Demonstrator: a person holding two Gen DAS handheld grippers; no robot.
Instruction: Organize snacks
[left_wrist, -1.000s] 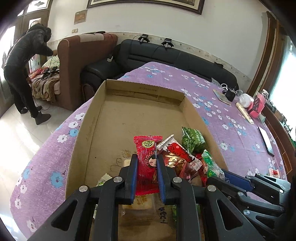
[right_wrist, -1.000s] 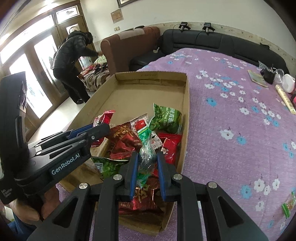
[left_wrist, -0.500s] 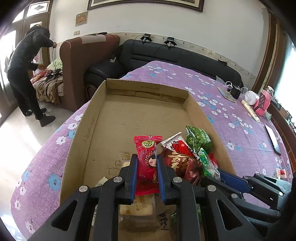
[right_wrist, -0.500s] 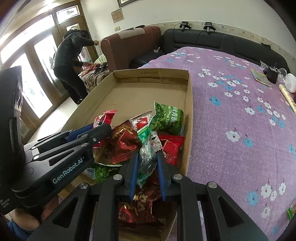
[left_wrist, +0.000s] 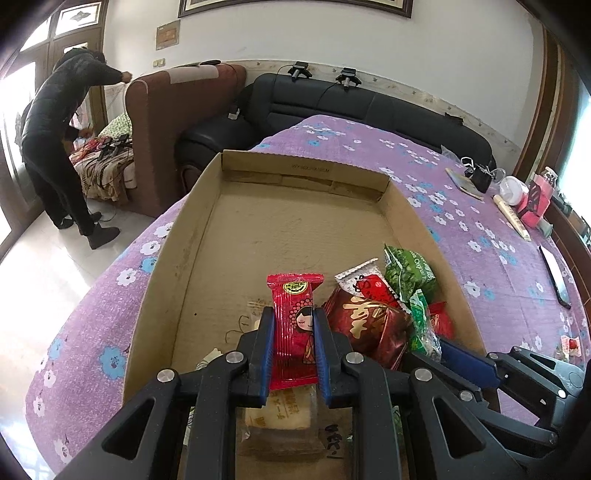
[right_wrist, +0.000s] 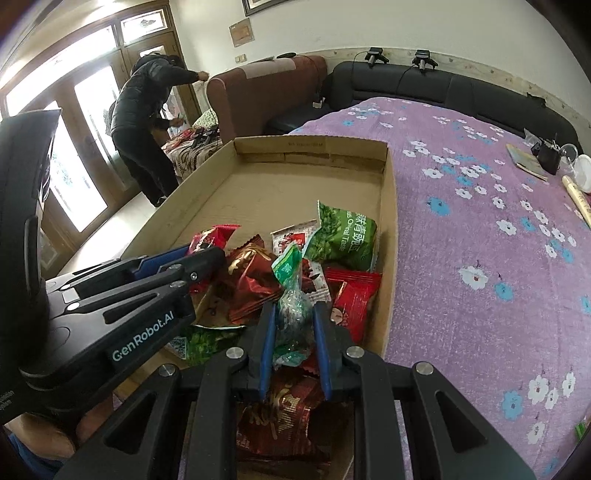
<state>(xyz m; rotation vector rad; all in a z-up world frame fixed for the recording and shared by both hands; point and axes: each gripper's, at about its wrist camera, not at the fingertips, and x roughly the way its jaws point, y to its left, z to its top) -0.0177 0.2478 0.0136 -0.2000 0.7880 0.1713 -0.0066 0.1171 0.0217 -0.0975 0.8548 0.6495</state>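
A shallow brown cardboard tray (left_wrist: 177, 258) lies on a purple cloth with blue and white flowers (left_wrist: 461, 229). Its near right corner holds a heap of snack packets (right_wrist: 295, 258): a green pea bag (right_wrist: 343, 236), dark red foil bags and red wrappers. The far half of the tray floor is bare cardboard.

The left gripper (left_wrist: 293, 343) is clamped on a flat red packet printed with a cartoon girl (left_wrist: 295, 317), held upright above the tray's near end, over a pale biscuit pack (left_wrist: 284, 410). The right gripper (right_wrist: 293, 339) is closed on a clear-and-green crinkled bag (right_wrist: 291, 295) standing up from the heap, just beside the tray's right wall.

Open cloth stretches to the right of the tray; a dark sofa (left_wrist: 369, 107) lies beyond the cloth's far edge.
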